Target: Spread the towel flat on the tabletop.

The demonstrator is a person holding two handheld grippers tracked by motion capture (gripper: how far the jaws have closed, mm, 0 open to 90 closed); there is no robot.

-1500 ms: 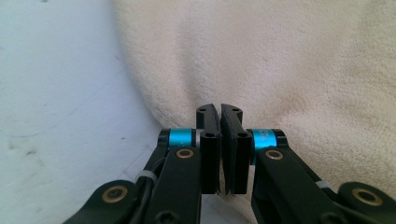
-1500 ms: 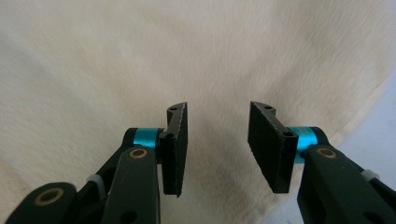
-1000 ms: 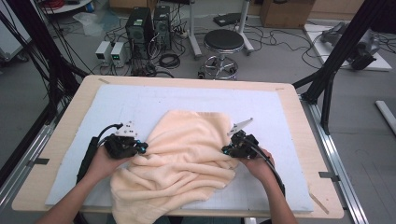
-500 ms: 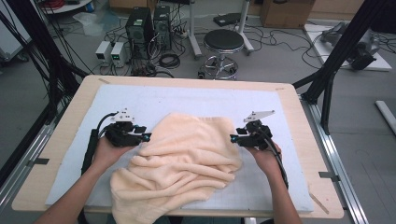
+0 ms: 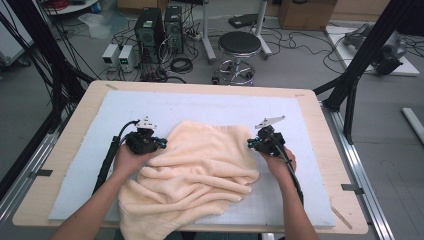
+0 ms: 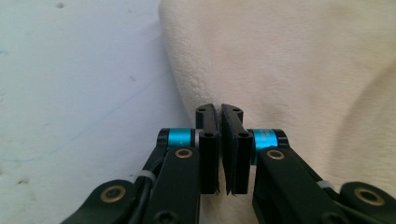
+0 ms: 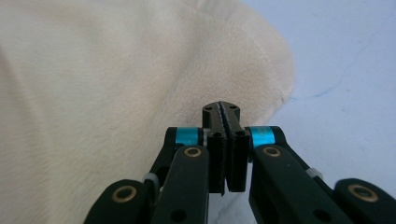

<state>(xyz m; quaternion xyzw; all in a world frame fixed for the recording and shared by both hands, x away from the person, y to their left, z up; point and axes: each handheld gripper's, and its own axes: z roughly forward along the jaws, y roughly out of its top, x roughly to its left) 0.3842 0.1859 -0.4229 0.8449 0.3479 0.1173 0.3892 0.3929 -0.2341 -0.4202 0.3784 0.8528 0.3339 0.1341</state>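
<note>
Both grippers had moved outward since the earlier frames: a second before, they sat close against the middle of the towel's bunched far portion; now they stood well apart, one at each far corner, and the far part of the towel lay wider and flatter between them.

No containers were seen on the table; the one item on it was the cream towel (image 5: 200, 175). It lay on the pale mat (image 5: 310, 125), its far edge spread across the middle of the mat and its near portion still rumpled in folds, with the near-left end hanging past the table's front edge.

Left gripper (image 5: 161, 143) was at the towel's far-left corner. In the left gripper view, the left gripper (image 6: 219, 109) had its jaws brought together with only a thin slit between them, tips over the towel's (image 6: 289, 70) edge; whether cloth was pinched between them could not be told.

Right gripper (image 5: 250, 144) was at the towel's far-right corner. In the right gripper view, the right gripper (image 7: 221, 108) had its jaws clenched tight, tips against the rounded corner of the towel (image 7: 116, 93); a grip on the cloth could not be confirmed.

Each hand held its gripper from the near side of the towel.
</note>
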